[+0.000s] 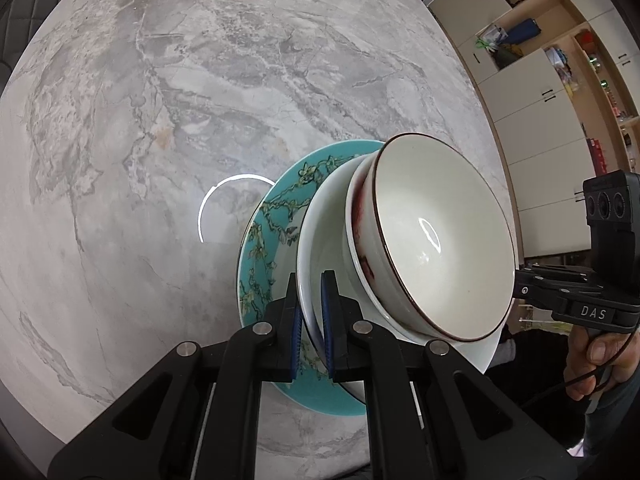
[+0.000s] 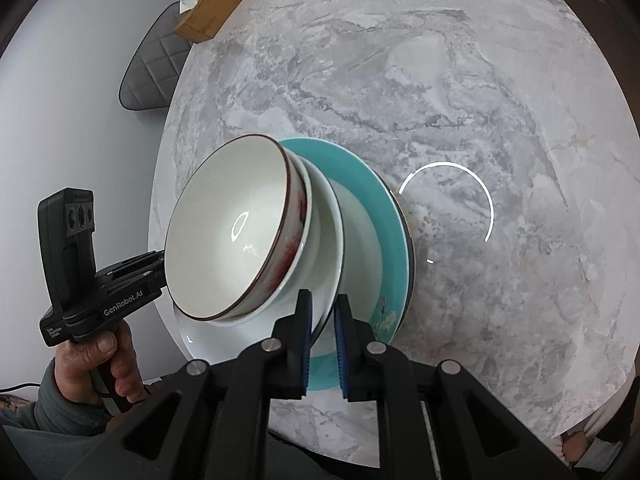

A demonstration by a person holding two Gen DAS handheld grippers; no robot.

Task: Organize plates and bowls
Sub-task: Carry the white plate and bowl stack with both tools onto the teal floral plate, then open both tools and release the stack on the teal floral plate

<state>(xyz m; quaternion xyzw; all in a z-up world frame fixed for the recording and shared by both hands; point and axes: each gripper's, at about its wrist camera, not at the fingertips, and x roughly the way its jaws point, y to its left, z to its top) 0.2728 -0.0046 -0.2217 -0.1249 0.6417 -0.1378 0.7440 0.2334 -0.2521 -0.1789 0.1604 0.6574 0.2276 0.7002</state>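
Note:
A stack stands on the grey marble table (image 1: 160, 120): a teal floral plate (image 1: 272, 232) at the bottom, a white deep plate (image 1: 320, 232) on it, and a white bowl with a brown rim and red pattern (image 1: 440, 232) on top. My left gripper (image 1: 311, 320) is shut on the white plate's rim. In the right wrist view my right gripper (image 2: 323, 332) is shut on the opposite rim of the white plate (image 2: 328, 240), over the teal plate (image 2: 384, 216), with the bowl (image 2: 232, 232) on top. Each gripper shows in the other's view: the right one (image 1: 520, 280), the left one (image 2: 160, 264).
A cardboard box with tissue (image 2: 216, 4) sits at the table's far edge, with a grey quilted chair (image 2: 152, 68) beyond. Cream cabinets with open shelves (image 1: 540, 60) stand past the table's right edge. A ring-light reflection (image 2: 452, 200) lies on the marble.

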